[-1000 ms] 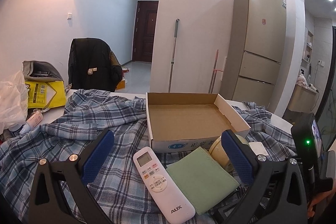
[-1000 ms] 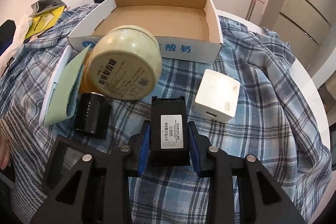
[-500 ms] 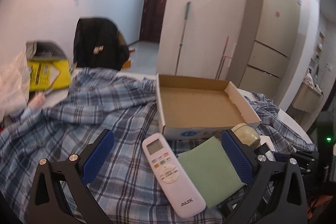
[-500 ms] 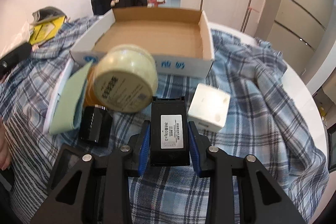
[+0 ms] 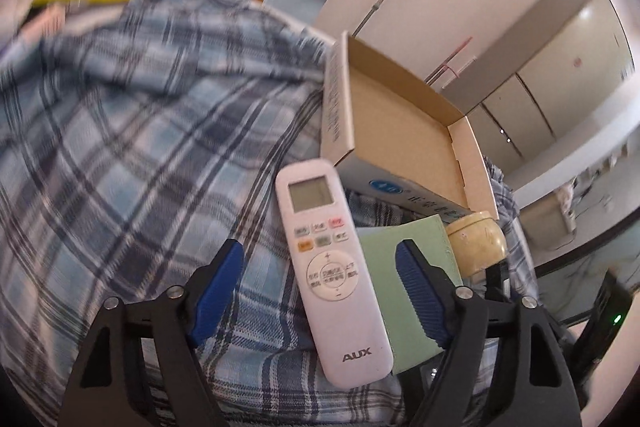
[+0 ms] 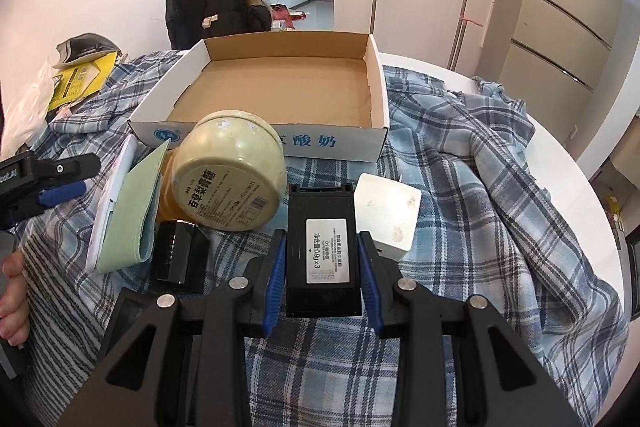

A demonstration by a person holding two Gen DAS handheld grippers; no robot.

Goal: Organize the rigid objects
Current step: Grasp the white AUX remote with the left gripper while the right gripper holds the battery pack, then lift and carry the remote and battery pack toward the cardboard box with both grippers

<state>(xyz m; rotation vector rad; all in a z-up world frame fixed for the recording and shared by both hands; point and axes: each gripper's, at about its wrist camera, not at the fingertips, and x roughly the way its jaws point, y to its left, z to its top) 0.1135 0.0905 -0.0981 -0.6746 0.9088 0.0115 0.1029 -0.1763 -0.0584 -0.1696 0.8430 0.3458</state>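
Observation:
A white AUX remote [image 5: 328,279] lies on the plaid cloth, and my left gripper [image 5: 320,287] straddles it. Its jaws are closing, but the blue pads [image 5: 218,291] stand clear of the remote on both sides. My right gripper [image 6: 322,267] is shut on a black box with a white label [image 6: 322,251]. Beyond it stands an open cardboard box [image 6: 336,143], seen tilted in the left wrist view [image 5: 336,107]. A cream jar [image 6: 232,175] lies on its side beside a green pad [image 6: 132,211]. A white cube [image 6: 386,215] sits right of the black box.
A small black case [image 6: 180,259] lies left of my right gripper. The plaid cloth [image 6: 480,187] covers a round white table. A yellow bag [image 6: 80,79] and a jacket-draped chair [image 6: 212,3] stand behind. A person's hand [image 6: 12,291] holds the left gripper [image 6: 48,183].
The left gripper has rolled, tipped downward and come closer over the remote, and its jaws have narrowed. The right gripper keeps its hold on the black box and has barely moved.

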